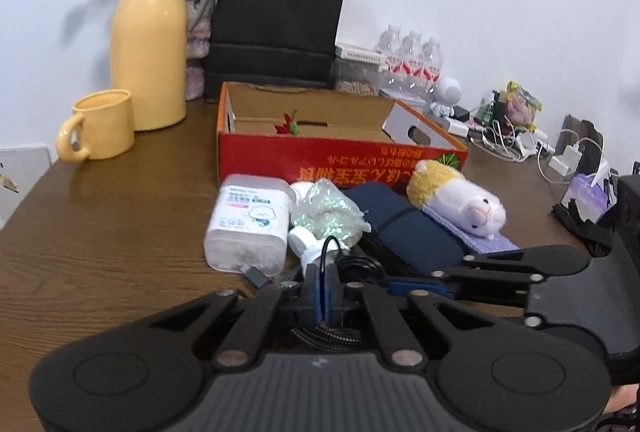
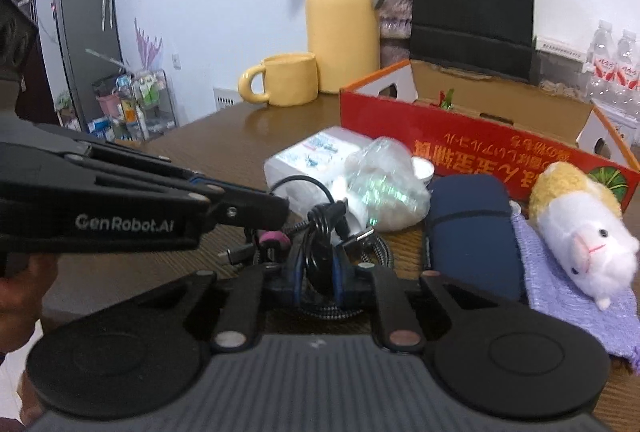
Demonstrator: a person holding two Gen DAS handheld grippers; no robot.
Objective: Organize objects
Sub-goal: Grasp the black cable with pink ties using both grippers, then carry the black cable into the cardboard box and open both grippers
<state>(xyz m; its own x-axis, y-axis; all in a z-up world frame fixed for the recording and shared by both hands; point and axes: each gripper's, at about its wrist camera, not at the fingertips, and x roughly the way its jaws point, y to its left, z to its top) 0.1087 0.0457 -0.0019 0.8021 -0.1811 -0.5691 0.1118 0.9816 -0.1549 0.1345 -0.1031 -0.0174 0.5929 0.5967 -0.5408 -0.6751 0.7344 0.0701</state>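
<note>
Right now, from my left wrist view, I see the yellow ceramic mug (image 1: 102,126) at the far left of the brown wooden desk (image 1: 100,232), with the tall yellow thermos jug (image 1: 150,44) just behind it. Moving rightward, a clear plastic tub with a white label (image 1: 248,224) lies beside a crinkled iridescent plastic bag (image 1: 326,212), and behind both sits the open red cardboard box (image 1: 340,160). A black paper bag (image 1: 278,20) stands behind that box against the wall. Further right, a navy blue fabric pouch (image 1: 404,228) lies touching a white and yellow plush hamster (image 1: 460,202), which rests on a lilac knitted cloth (image 1: 480,242).

My left gripper (image 1: 323,296) has its jaws closed on a thin black cable (image 1: 326,252) that loops up in front of the tub. My right gripper (image 2: 322,272) has its jaws clamped around a coiled black cable bundle (image 2: 320,252), sitting low over the desk just in front of the tub and bag. In the right wrist view the left gripper reaches in from the left, its tip close to that bundle.
</note>
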